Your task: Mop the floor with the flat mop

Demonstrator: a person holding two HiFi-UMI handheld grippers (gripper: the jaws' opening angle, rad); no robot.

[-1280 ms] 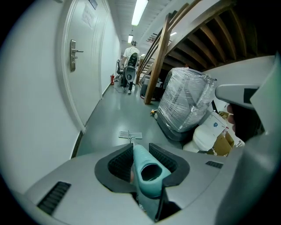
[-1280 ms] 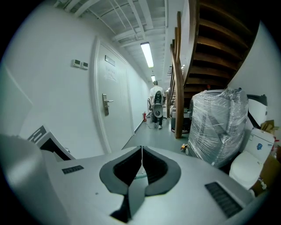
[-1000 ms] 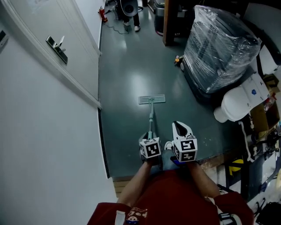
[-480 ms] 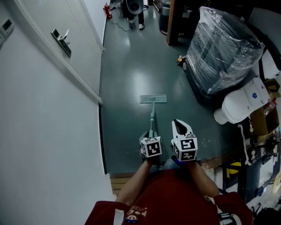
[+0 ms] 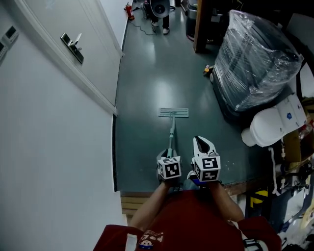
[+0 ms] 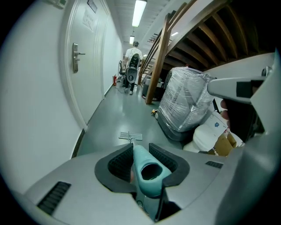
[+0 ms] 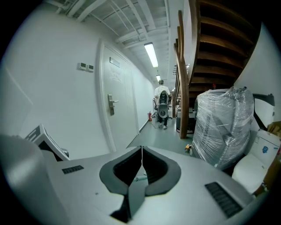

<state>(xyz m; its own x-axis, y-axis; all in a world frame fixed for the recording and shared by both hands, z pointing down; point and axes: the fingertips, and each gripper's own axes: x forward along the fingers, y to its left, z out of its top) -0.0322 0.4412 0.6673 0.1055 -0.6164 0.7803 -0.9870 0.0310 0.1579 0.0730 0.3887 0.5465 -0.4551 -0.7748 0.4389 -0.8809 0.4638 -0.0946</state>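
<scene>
The flat mop's grey head [image 5: 173, 112] lies flat on the dark green floor [image 5: 147, 83] ahead of me. Its teal handle [image 5: 170, 137] runs back to my left gripper [image 5: 169, 158], which is shut on it. In the left gripper view the hollow end of the handle [image 6: 147, 173] sits clamped between the black pads [image 6: 119, 163] of the left gripper [image 6: 141, 154], with the mop head [image 6: 130, 136] beyond. My right gripper [image 5: 202, 142] hovers just right of the handle. Its jaws meet at the tips with nothing between them [image 7: 141, 149].
A white wall and a door with a lever handle [image 5: 73, 46] run along the left. A plastic-wrapped pallet [image 5: 255, 63] and a white toilet [image 5: 272, 127] crowd the right. A wooden post [image 5: 201, 24] and a person [image 5: 159, 10] stand far down the corridor.
The head view has drifted a little, so the surroundings sit slightly further right. The mop and both grippers keep much the same pose.
</scene>
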